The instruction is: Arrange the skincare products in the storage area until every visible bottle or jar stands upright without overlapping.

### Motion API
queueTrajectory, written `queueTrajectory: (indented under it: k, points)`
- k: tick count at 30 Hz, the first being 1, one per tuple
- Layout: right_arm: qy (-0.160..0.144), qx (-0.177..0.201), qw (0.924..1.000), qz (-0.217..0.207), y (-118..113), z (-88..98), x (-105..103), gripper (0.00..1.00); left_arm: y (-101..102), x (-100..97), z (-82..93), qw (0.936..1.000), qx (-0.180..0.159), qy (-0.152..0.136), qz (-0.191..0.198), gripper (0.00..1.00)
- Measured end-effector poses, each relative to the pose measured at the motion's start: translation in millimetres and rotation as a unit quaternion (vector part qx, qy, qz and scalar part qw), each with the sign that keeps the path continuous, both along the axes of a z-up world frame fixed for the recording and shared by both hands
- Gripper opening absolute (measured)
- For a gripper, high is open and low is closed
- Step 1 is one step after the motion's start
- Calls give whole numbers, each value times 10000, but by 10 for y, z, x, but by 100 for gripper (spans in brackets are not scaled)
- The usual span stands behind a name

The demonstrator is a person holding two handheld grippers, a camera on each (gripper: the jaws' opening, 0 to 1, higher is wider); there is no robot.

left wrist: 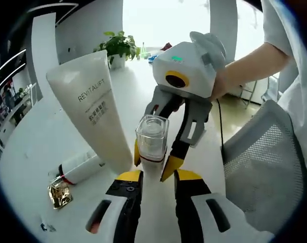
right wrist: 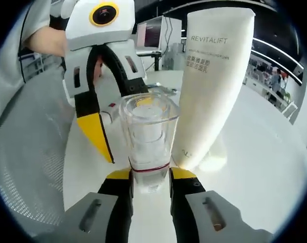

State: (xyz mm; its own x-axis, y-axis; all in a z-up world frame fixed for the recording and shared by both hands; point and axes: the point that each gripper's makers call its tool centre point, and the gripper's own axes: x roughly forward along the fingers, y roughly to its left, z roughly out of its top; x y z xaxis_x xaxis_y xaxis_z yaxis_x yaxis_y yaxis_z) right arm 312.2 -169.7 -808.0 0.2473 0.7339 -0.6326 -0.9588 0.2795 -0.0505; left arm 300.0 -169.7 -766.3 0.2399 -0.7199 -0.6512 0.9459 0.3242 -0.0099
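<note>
Right gripper (left wrist: 153,163) pinching clear-capped bottle (left wrist: 152,137) upright on white table (left wrist: 37,152), left gripper (left wrist: 158,177) spread near its base, REVITALIFT tube (left wrist: 92,106) standing just left.

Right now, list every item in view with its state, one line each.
White Revitalift tube: standing upright on its cap end.
Clear-capped bottle: upright, cap on, with both grippers' jaws around it.
Small white bottle: lying on its side on the table.
Gold sachet: lying flat, crumpled.
Left gripper: jaws flanking the bottle's base.
Right gripper: jaws at the bottle's sides.
</note>
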Motion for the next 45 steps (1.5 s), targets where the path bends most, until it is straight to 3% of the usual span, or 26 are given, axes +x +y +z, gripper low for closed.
queueTrajectory:
  k: [8, 14, 28, 35, 45]
  points:
    - [-19, -196, 9986, -485, -172, -30, -27, 23, -14, 3, -79, 10000, 61, 6, 68, 19]
    - [-22, -238, 9978, -623, -189, -37, -9, 17, -17, 13, -101, 9999, 71, -4, 104, 19]
    - [-12, -215, 9972, -714, -129, -36, 69, 18, 51, 164, -138, 9996, 79, -47, 249, 18]
    - [32, -187, 9969, -758, -121, -36, 67, 18, 46, 141, -148, 9996, 110, -36, 247, 18]
    - [104, -199, 9961, -857, -167, -4, 19, 24, 117, 114, -101, 9991, 172, -48, 397, 27]
